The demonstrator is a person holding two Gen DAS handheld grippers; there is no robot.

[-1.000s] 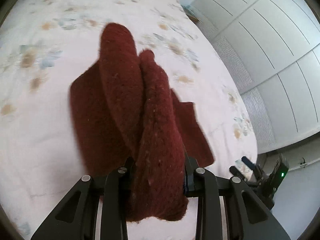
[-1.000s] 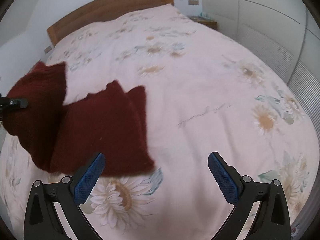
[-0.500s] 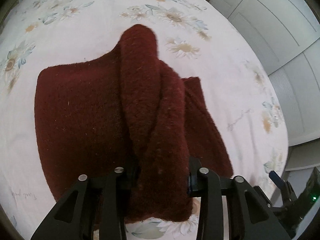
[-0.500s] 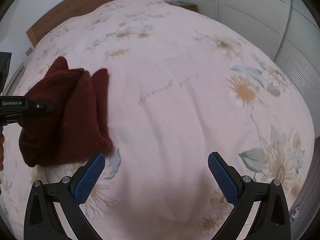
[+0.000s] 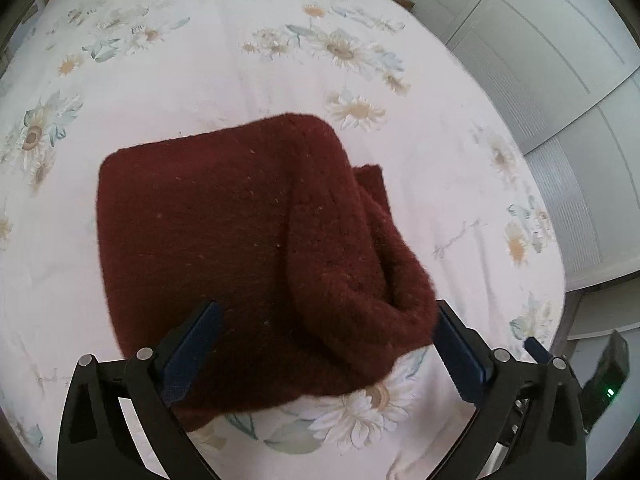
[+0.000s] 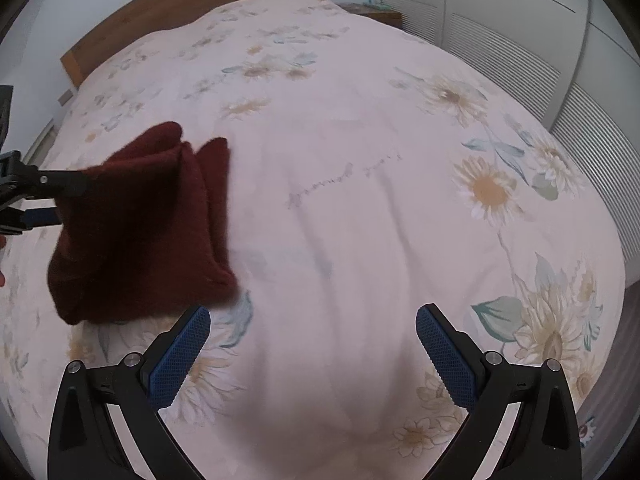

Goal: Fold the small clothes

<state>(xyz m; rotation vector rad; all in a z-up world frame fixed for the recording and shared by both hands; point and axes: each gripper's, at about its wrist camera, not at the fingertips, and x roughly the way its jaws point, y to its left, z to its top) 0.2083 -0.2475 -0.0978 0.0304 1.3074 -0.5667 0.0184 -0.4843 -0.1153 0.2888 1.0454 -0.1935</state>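
Your left gripper (image 5: 326, 344) has just spread its fingers, dropping the knit (image 5: 248, 248) onto the bed (image 5: 200, 60); right gripper (image 6: 308, 356) gapes empty beside it. Snagged wool could unfold it.

One dark red knitted garment (image 5: 240, 240), one bed (image 5: 200, 72), two grippers.
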